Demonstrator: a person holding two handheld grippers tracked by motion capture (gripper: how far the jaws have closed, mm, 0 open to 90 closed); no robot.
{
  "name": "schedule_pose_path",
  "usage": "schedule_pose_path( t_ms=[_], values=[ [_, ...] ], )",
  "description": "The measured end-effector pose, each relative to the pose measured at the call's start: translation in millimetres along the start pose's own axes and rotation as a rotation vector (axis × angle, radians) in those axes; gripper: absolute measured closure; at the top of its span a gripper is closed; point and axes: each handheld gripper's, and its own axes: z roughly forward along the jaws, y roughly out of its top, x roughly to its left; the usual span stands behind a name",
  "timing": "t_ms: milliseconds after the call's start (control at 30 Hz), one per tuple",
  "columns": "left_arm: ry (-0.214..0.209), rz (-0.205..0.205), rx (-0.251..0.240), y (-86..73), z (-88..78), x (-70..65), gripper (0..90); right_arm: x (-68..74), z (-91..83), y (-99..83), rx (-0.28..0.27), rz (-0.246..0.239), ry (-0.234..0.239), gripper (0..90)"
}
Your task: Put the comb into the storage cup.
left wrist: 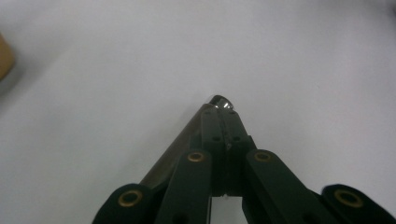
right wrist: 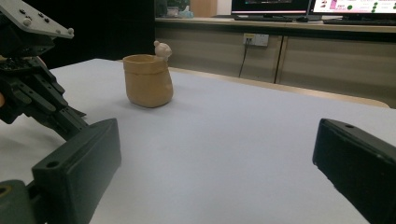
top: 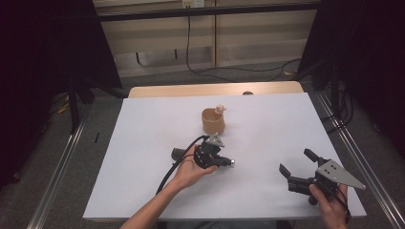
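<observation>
We log the left hand-held gripper [top: 224, 161] low over the white worktop [top: 143, 143], its jaws pressed together on a slim dark rod with a rounded silver tip [left wrist: 219, 101]; the tip pokes out just past the jaw ends. The rod lies near the tan clay cup [top: 213, 121], in front of it. The right hand-held gripper [top: 297, 161] rests spread, nothing between its jaws, well apart from the rod.
</observation>
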Motion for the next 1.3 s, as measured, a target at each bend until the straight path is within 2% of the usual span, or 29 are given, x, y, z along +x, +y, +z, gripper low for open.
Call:
schedule_pose_path(
  t_ms=[167,433,533,567,667,700,800,867,933,1300],
  values=[
    [0.014,-0.026,-0.019,-0.3,-4.2,5.8,90.0,-0.1,0.3,-0.1,0.001,0.000,-0.001,0.7],
    [0.031,-0.038,-0.019,-0.2,-6.8,13.4,90.0,-0.2,0.3,-0.2,0.001,0.000,0.000,0.7],
    [0.013,-0.046,-0.022,-0.1,-6.5,12.8,90.0,-0.1,0.3,-0.1,0.001,-0.002,0.000,0.7],
    [0.005,-0.015,-0.009,1.2,-9.1,8.0,90.0,0.2,-0.1,0.0,0.000,-0.001,0.002,0.7],
    [-0.013,-0.001,-0.010,2.6,-11.2,2.4,90.0,-0.4,0.2,-0.2,-0.001,-0.001,-0.001,0.7],
    [-0.024,0.024,0.016,3.3,-9.3,-1.6,90.0,-0.4,0.3,-0.2,0.003,0.001,-0.002,0.7],
    [-0.031,0.034,0.031,3.0,-4.0,-3.8,90.0,-0.1,0.7,-0.2,0.002,-0.001,0.000,0.7],
    [-0.041,0.029,0.034,3.1,1.0,-4.0,90.0,0.8,0.0,0.2,0.000,0.000,0.003,0.7],
    [-0.031,0.034,0.054,3.0,7.8,-4.1,90.0,0.2,0.0,0.0,0.001,-0.001,0.001,0.7],
    [0.005,0.001,0.049,3.7,11.4,3.6,90.0,0.0,-0.2,0.0,0.000,-0.001,0.002,0.7]
  ],
)
